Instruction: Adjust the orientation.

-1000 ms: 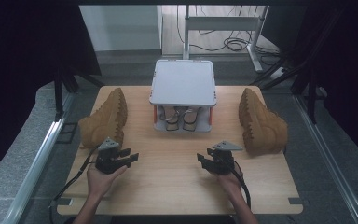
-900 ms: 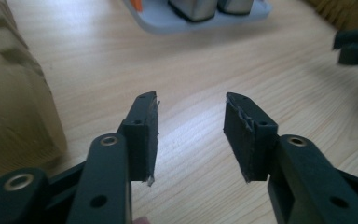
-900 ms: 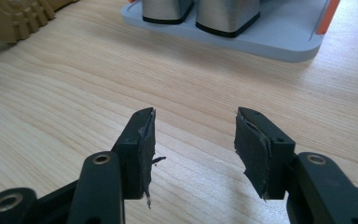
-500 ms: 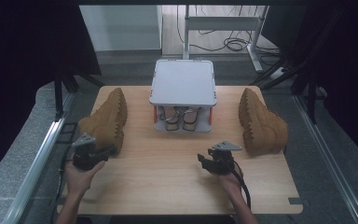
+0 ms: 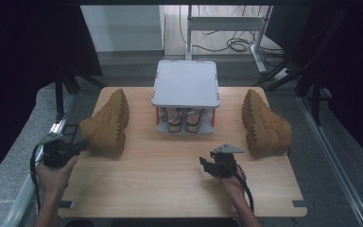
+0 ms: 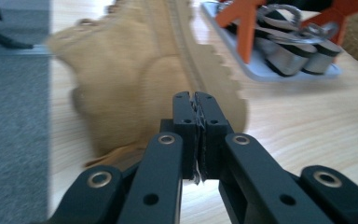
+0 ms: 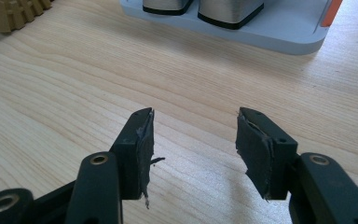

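Wooden table (image 5: 170, 189) seen from above, with a person's forearms entering from the bottom edge. The left gripper (image 5: 78, 146) sits at the table's left edge, pointing at the near end of the left boot (image 5: 106, 125) — a tan boot lying on its side, sole toward the table's middle. In the left gripper view the jaws have just been closing and now meet, pad against pad, with nothing between them; the left boot (image 6: 135, 79) lies just beyond the tips, blurred, and whether the tips touch it cannot be told.

The right gripper (image 5: 212, 166) rests over bare wood at the near middle of the table, held by the right hand (image 5: 231, 182). In the right gripper view its jaws stand apart and empty, the wood grain visible in the gap.

A grey rack (image 5: 185, 85) stands at the far middle of the table — a flat top on orange legs, with a pair of shoes (image 5: 184, 118) on its lower shelf. The rack's (image 7: 279, 28) lower shelf shows at the top of the right gripper view. The right boot (image 5: 264, 124) lies near the table's right edge, on its side, well apart from the right gripper.
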{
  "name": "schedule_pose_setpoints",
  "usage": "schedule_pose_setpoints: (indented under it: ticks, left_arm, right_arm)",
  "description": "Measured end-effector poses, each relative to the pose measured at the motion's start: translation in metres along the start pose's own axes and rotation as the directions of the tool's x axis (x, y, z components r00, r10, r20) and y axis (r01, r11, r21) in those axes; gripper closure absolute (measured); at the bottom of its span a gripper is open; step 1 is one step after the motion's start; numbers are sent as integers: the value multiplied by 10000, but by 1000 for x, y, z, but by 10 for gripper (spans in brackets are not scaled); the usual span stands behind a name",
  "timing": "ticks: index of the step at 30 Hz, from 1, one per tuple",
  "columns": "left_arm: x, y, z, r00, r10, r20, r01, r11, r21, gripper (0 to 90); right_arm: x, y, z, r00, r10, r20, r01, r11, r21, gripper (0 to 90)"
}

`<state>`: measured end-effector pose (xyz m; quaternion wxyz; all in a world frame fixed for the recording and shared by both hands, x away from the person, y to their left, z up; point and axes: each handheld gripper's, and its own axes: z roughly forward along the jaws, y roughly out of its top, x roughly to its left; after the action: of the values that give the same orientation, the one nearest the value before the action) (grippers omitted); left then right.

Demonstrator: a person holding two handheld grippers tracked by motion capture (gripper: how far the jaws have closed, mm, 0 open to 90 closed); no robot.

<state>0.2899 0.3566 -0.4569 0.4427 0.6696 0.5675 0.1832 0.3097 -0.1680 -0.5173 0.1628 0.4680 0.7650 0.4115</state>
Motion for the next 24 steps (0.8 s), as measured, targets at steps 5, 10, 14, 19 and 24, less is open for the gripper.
schedule_pose_setpoints:
  ticks: [5, 10, 14, 19, 24]
  left_arm:
    - [27, 1, 8, 9986, -533, -73, 534, 9986, 50, 900]
    - [58, 4, 23, 9940, -1083, -166, 1086, 9939, 173, 900]
    - [74, 5, 38, 9924, -1178, -349, 1190, 9923, 354, 900]
    - [80, 6, 52, 9934, -1113, -265, 1125, 9924, 494, 900]
    - [80, 9, 55, 9931, -1176, 19, 1174, 9923, 389, 900]
  right_arm:
    - [1, 0, 0, 10000, -27, 4, 27, 10000, 32, 466]
    - [2, 0, -1, 9999, -52, 93, 51, 10000, 70, 462]
    - [2, 0, -1, 9999, -56, 116, 55, 10000, 63, 462]
    - [2, -1, 0, 9998, -109, 158, 107, 9998, 152, 462]
    - [2, -1, 1, 9996, -173, 208, 170, 9997, 170, 462]
